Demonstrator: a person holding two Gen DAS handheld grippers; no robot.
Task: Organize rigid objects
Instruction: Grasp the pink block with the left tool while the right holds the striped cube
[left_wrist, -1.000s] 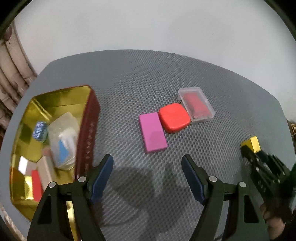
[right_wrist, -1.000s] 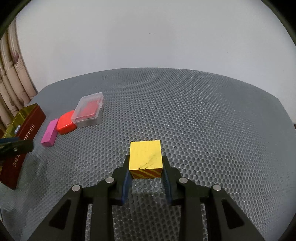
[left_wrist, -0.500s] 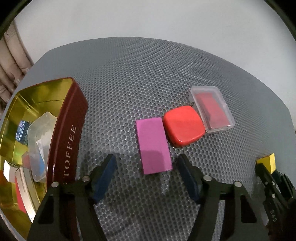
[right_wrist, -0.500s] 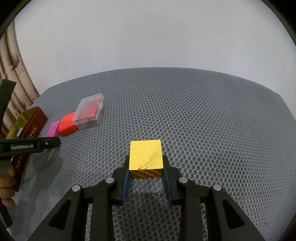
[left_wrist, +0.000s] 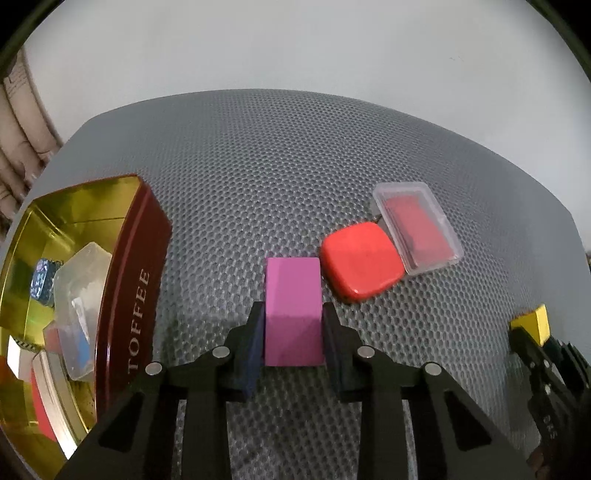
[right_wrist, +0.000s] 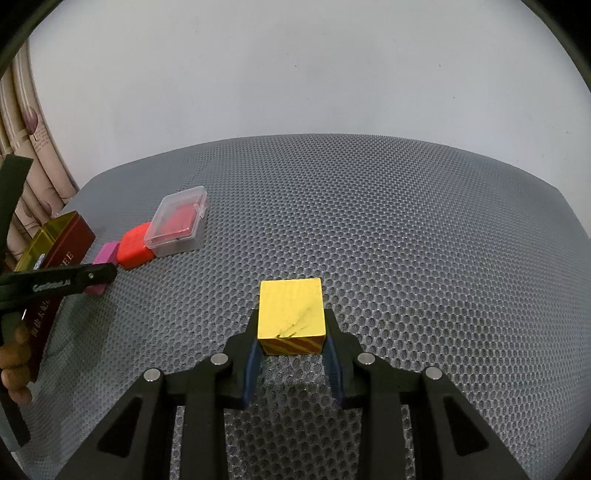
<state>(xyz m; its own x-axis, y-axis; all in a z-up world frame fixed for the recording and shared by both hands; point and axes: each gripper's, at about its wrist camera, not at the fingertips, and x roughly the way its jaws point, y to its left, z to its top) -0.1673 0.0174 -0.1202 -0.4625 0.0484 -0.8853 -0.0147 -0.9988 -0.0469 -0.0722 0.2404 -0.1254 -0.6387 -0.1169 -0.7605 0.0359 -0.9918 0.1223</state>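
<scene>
My left gripper (left_wrist: 293, 314) is shut on the near end of a pink block (left_wrist: 291, 288), which lies on the grey mesh table (left_wrist: 258, 166). Touching the block's far right corner is a red rounded square (left_wrist: 360, 260), and a clear case with a red insert (left_wrist: 417, 229) lies against that. In the right wrist view my right gripper (right_wrist: 291, 325) is shut on a yellow block with red stripes (right_wrist: 291, 310), low over the table. That block (left_wrist: 535, 323) also shows at the left wrist view's right edge.
An open red and gold toffee tin (left_wrist: 136, 277) stands left of the pink block and holds several small items, among them a clear box (left_wrist: 79, 295). A curtain (right_wrist: 33, 147) hangs behind the table's left corner. A person's hand (right_wrist: 14, 365) holds the left gripper.
My left gripper came forward and down over the pink block, and its jaws went from wide open to shut on it. My right gripper and the yellow block stayed still.
</scene>
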